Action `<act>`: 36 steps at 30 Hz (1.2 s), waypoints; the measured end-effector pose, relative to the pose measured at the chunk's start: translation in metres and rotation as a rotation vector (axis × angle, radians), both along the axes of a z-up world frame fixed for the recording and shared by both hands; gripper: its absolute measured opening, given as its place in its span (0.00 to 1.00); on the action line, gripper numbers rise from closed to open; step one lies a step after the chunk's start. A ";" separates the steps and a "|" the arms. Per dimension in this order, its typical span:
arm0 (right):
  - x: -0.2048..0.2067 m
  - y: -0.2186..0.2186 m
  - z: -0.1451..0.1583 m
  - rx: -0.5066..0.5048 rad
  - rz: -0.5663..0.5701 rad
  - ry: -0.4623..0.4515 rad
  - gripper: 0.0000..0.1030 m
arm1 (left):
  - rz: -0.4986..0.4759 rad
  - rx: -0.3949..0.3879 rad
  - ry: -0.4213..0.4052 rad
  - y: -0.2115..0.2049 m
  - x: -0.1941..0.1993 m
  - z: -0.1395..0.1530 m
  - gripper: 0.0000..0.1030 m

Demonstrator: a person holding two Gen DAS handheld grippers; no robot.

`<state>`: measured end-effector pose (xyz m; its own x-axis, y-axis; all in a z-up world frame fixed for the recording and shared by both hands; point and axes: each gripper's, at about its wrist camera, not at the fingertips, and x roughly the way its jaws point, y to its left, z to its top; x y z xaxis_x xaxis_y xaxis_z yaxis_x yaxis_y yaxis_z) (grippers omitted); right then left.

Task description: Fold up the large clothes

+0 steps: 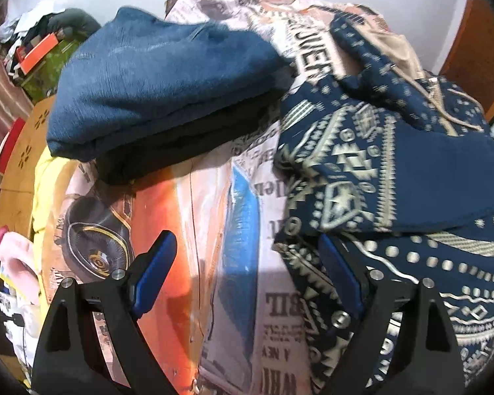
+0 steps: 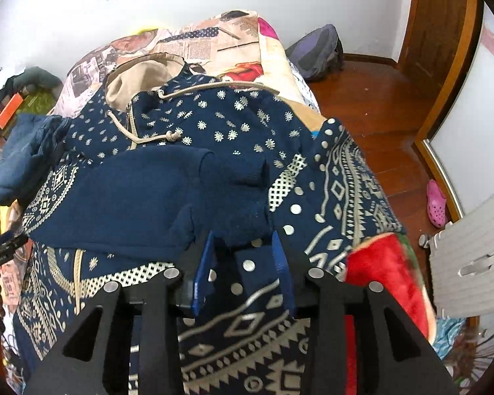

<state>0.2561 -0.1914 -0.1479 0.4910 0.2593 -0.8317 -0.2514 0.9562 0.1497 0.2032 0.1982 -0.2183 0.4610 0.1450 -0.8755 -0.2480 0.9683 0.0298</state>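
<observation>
Newsprint bedspread (image 1: pixel 273 312), patterned hoodie (image 2: pixel 214 125) partly folded, left gripper (image 1: pixel 247 256) released, right gripper (image 2: pixel 243 247) part-open, sleeve cuff (image 2: pixel 240 223) at its tips.

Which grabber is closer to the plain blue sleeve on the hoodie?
Right. The right gripper hangs just below the sleeve's cuff, jaws slightly apart. The left gripper hangs wide open at the hoodie's edge, farther away.
</observation>
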 end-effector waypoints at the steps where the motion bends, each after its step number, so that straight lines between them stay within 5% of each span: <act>1: -0.002 -0.003 0.003 0.002 -0.001 -0.007 0.34 | -0.006 0.000 -0.009 -0.003 -0.001 0.004 0.85; 11: -0.014 -0.042 0.032 0.063 -0.074 -0.077 0.38 | -0.060 0.005 -0.176 -0.035 0.003 0.073 0.85; 16: -0.012 -0.085 0.041 0.118 -0.195 -0.120 0.57 | -0.096 0.007 -0.232 -0.057 0.021 0.094 0.85; 19: -0.007 -0.106 0.039 0.142 -0.261 -0.117 0.59 | -0.115 -0.004 -0.241 -0.069 0.034 0.097 0.85; 25: 0.016 -0.137 0.007 0.219 -0.332 -0.011 0.59 | -0.133 -0.015 -0.215 -0.093 0.060 0.082 0.85; 32: 0.049 -0.143 -0.059 0.369 -0.336 0.226 0.59 | -0.151 -0.026 -0.163 -0.112 0.072 0.057 0.85; 36: 0.060 -0.144 -0.077 0.414 -0.359 0.263 0.60 | -0.148 -0.025 -0.142 -0.114 0.075 0.049 0.85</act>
